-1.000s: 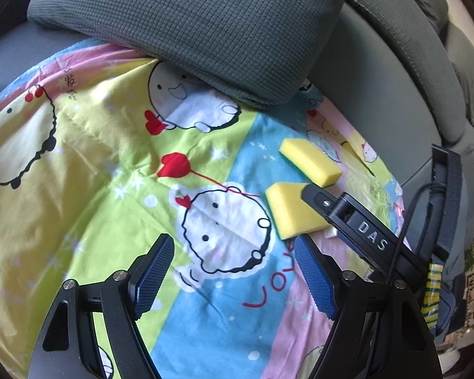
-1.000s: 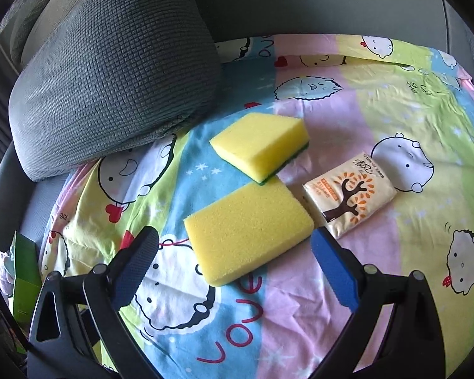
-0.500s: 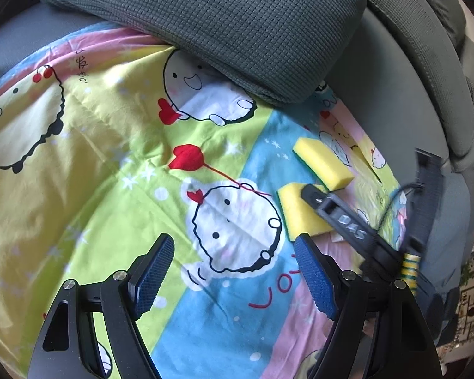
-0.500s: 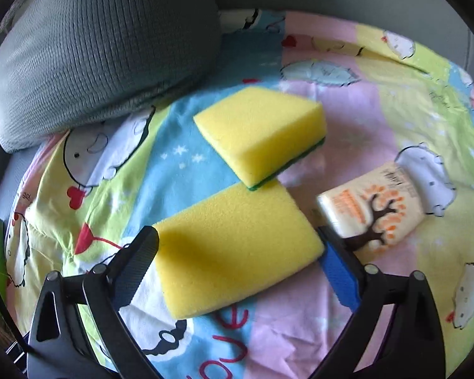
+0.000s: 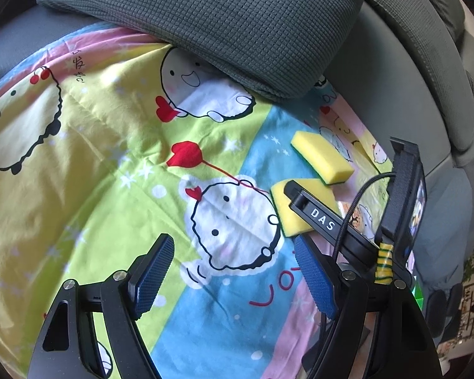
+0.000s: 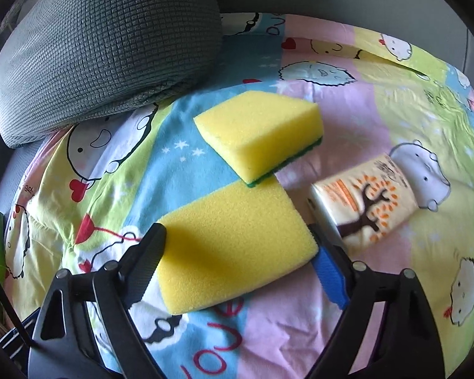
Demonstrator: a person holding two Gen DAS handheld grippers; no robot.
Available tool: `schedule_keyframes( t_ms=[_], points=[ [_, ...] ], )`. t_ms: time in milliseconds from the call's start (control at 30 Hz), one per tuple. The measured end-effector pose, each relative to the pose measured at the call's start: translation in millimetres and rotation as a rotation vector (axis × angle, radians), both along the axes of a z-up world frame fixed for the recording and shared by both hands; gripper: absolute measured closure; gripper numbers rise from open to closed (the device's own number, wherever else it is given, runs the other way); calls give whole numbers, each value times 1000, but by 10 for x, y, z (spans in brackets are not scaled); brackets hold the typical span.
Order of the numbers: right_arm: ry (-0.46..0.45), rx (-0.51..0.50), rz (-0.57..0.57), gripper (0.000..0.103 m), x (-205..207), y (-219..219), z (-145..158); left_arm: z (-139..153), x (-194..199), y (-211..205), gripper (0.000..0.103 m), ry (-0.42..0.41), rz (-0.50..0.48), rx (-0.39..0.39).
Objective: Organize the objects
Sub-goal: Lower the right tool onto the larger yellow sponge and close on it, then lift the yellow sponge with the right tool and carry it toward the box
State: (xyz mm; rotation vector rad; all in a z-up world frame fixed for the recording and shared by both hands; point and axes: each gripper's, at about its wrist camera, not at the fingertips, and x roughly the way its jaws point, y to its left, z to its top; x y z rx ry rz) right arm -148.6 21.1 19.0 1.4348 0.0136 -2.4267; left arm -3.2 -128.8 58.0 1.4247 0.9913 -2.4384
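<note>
While the near sponge [image 6: 233, 246] lies flat on the cartoon sheet [image 6: 347, 110], the right gripper [image 6: 237, 252] straddles it, fingers apart and seemingly not yet clamped. Just beyond it sits a second sponge [image 6: 259, 139]; a tissue pack [image 6: 366, 205] lies beside it. Well left of it, the left gripper [image 5: 233, 274] hangs open, empty. Judged: nothing sorted yet.

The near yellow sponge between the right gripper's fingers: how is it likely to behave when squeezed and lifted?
The near yellow sponge shows open-pored foam, so it will probably compress under the right gripper rather than resist. It looks light for its bulk and should lift easily. Its rough surface and the ribbed fingers suggest little slip, and its flat shape makes rolling unlikely.
</note>
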Motion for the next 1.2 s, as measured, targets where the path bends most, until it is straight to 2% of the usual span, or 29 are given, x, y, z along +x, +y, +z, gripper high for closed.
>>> schedule_keyframes(
  t_ms=[100,167,300,433,733,800,833,867,933,1033,1200],
  points=[
    [2,-1,-3,17,100,78,61,-7,-1,-3,24,-5,5,-6],
    [-1,-15,-19,34,185,180,117,-12,-3,7,24,-10,4,-9],
    [-73,-78,-32,38,303,379,122,-20,-30,46,24,-17,-13,-20],
    [-91,-107,-33,43,370,503,93,-21,-47,88,24,-19,-21,-31],
    [-67,-151,-8,43,432,565,239,-106,-148,204,24,-43,-48,-43],
    [-47,-181,-22,40,411,653,273,-117,-233,230,24,-50,-64,-68],
    [-30,-205,-36,33,394,713,289,-128,-275,249,24,-45,-78,-75],
    [-18,-228,-58,26,366,781,300,-150,-300,265,24,-42,-89,-65],
    [-30,-269,-90,25,304,875,301,-206,-321,286,24,-58,-97,-22],
    [-63,-321,-73,25,250,894,277,-252,-336,347,24,-70,-110,32],
    [-96,-302,-43,28,124,710,160,-221,-419,505,24,-51,-157,18]
  ],
)
